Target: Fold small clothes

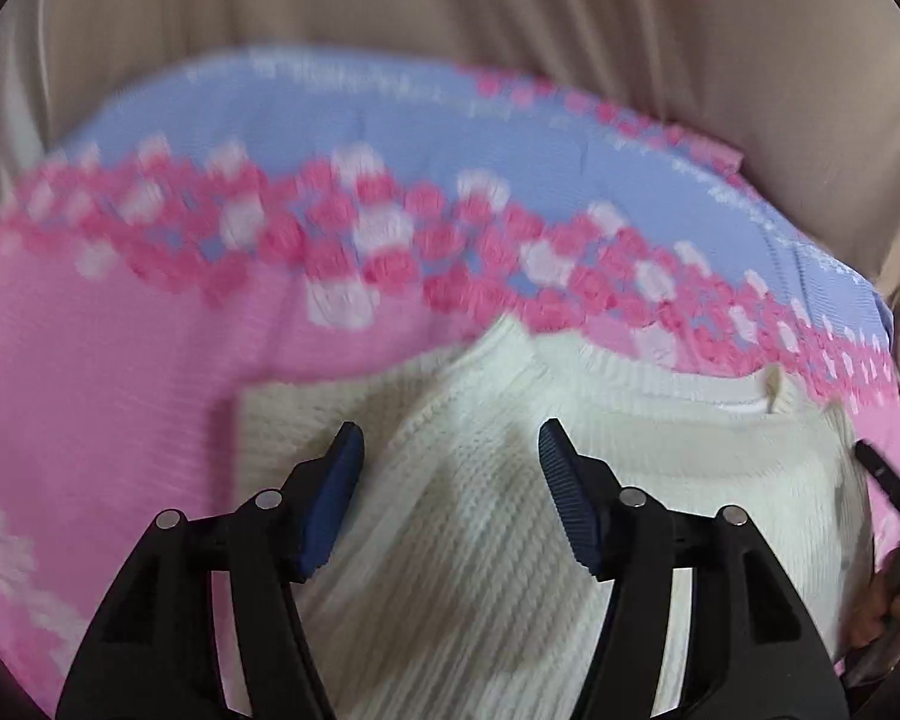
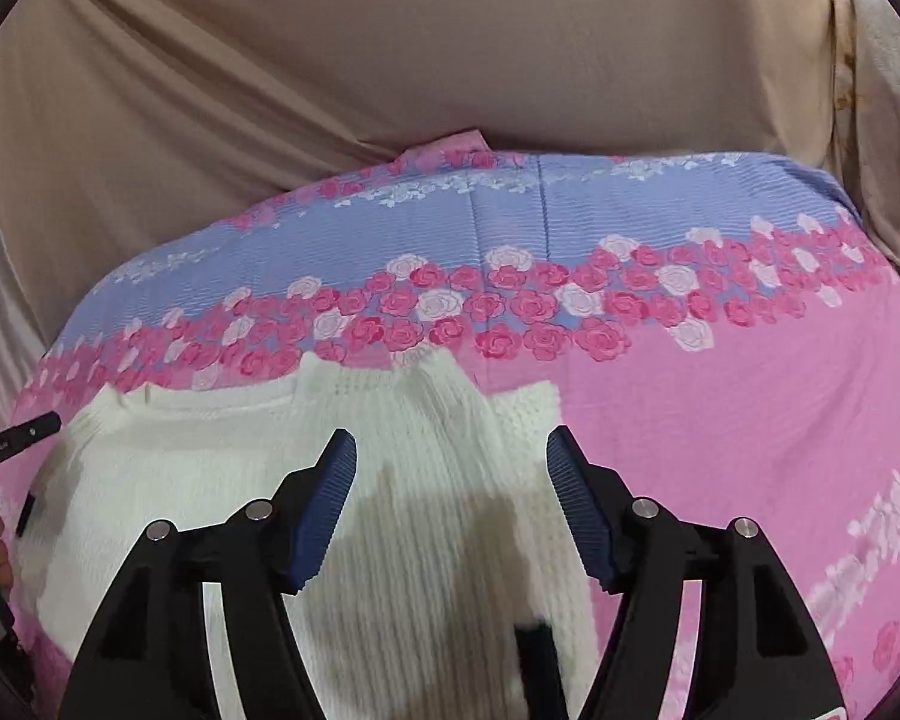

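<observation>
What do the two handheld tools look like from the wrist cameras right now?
Both match: the left tool and right tool have black angular plastic fingers with triangular cut-outs, round silver pins at the pivots, and dark blue ribbed pads. No cables or sleeves show. The left tool's black tip bears small lettering, too small to read.

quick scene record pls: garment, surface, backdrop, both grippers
garment: white knit sweater, lying on the sheet, partly folded, sleeve laid over the body
surface: floral sheet, pink and blue with a band of roses
backdrop: beige cloth behind the sheet
left gripper: jaws apart, nothing between the pads, over the sweater
right gripper: jaws apart, nothing gripped, over the sweater
motion blur: strong in left wrist view, slight in right
</observation>
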A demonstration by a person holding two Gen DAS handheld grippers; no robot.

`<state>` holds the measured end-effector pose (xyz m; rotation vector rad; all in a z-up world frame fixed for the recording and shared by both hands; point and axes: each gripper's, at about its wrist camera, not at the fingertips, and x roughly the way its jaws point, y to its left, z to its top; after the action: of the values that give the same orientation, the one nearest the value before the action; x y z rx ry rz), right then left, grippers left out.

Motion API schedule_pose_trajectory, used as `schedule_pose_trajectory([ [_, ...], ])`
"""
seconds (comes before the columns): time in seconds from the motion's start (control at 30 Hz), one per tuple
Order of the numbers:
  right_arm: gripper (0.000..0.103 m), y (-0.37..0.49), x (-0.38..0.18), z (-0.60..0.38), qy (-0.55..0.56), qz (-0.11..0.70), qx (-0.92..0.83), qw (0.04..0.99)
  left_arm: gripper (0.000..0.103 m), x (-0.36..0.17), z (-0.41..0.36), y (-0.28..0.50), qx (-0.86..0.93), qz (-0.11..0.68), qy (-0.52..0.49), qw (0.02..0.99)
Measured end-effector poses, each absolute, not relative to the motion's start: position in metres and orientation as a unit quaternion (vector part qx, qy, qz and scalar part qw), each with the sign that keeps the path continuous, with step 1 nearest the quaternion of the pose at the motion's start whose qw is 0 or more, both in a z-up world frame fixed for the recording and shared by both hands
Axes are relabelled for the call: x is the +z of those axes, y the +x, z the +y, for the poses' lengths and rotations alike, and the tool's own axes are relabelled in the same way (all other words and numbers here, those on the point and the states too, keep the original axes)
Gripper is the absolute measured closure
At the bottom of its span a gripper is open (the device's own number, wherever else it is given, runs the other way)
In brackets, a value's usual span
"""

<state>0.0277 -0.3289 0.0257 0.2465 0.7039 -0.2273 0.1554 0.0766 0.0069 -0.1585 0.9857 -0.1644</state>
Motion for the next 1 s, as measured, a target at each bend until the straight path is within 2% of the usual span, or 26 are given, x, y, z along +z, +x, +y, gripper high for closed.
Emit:
schedule_pose_trajectory([
  [0.03, 0.039, 0.044, 0.016, -0.332, 0.127, 0.362, -0.111, 0.917, 0.073, 0.002, 0.077, 0.154, -0.066, 0.463, -0.065, 0.881],
  [0.07, 0.039, 0.059, 0.003, -0.333, 0.130, 0.388, -0.111, 0.906, 0.086, 0.003, 0.076, 0.152, -0.057, 0.455, -0.050, 0.887],
  [0.1, 0.047, 0.068, -0.006, -0.334, 0.129, 0.401, -0.118, 0.899, 0.095, 0.009, 0.079, 0.148, -0.076, 0.450, -0.064, 0.887],
  [0.13, 0.058, 0.070, -0.005, -0.329, 0.113, 0.392, -0.129, 0.904, 0.095, 0.017, 0.083, 0.143, -0.085, 0.442, -0.082, 0.889],
  [0.17, 0.095, 0.066, 0.000, -0.326, 0.104, 0.385, -0.123, 0.909, 0.096, 0.027, 0.087, 0.137, -0.090, 0.426, -0.088, 0.896],
  [0.27, 0.096, 0.032, 0.044, -0.325, 0.133, 0.304, -0.093, 0.939, 0.095, 0.037, 0.091, 0.134, -0.070, 0.398, -0.070, 0.912],
  [0.33, 0.096, 0.020, 0.054, -0.333, 0.133, 0.270, -0.111, 0.947, 0.095, 0.015, 0.088, 0.152, -0.062, 0.427, -0.061, 0.900],
  [0.37, 0.096, 0.028, 0.044, -0.342, 0.138, 0.288, -0.116, 0.941, 0.095, -0.003, 0.087, 0.161, -0.059, 0.447, -0.062, 0.891],
  [0.43, 0.097, 0.056, -0.005, -0.361, 0.151, 0.370, -0.132, 0.907, 0.095, 0.000, 0.085, 0.155, -0.052, 0.428, -0.042, 0.901],
  [0.47, 0.097, 0.056, -0.016, -0.365, 0.165, 0.362, -0.124, 0.909, 0.095, 0.004, 0.085, 0.153, -0.053, 0.426, -0.045, 0.902],
  [0.57, 0.097, 0.049, 0.010, -0.355, 0.150, 0.347, -0.135, 0.916, 0.093, 0.000, 0.086, 0.156, -0.050, 0.431, -0.041, 0.900],
  [0.63, 0.095, 0.051, 0.008, -0.353, 0.143, 0.355, -0.143, 0.913, 0.090, 0.002, 0.084, 0.153, -0.049, 0.427, -0.028, 0.902],
  [0.7, 0.091, 0.058, -0.006, -0.361, 0.156, 0.374, -0.139, 0.904, 0.089, 0.011, 0.083, 0.141, -0.045, 0.422, -0.022, 0.905],
  [0.8, 0.084, 0.035, 0.010, -0.356, 0.163, 0.343, -0.170, 0.910, 0.089, 0.044, 0.079, 0.096, -0.080, 0.391, -0.032, 0.916],
  [0.87, 0.077, 0.013, 0.032, -0.327, 0.138, 0.305, -0.181, 0.925, 0.089, 0.056, 0.063, 0.074, -0.105, 0.380, -0.024, 0.919],
  [1.0, 0.077, 0.011, 0.043, -0.232, 0.107, 0.317, -0.027, 0.942, 0.089, 0.040, 0.014, 0.054, -0.148, 0.411, 0.005, 0.900],
])
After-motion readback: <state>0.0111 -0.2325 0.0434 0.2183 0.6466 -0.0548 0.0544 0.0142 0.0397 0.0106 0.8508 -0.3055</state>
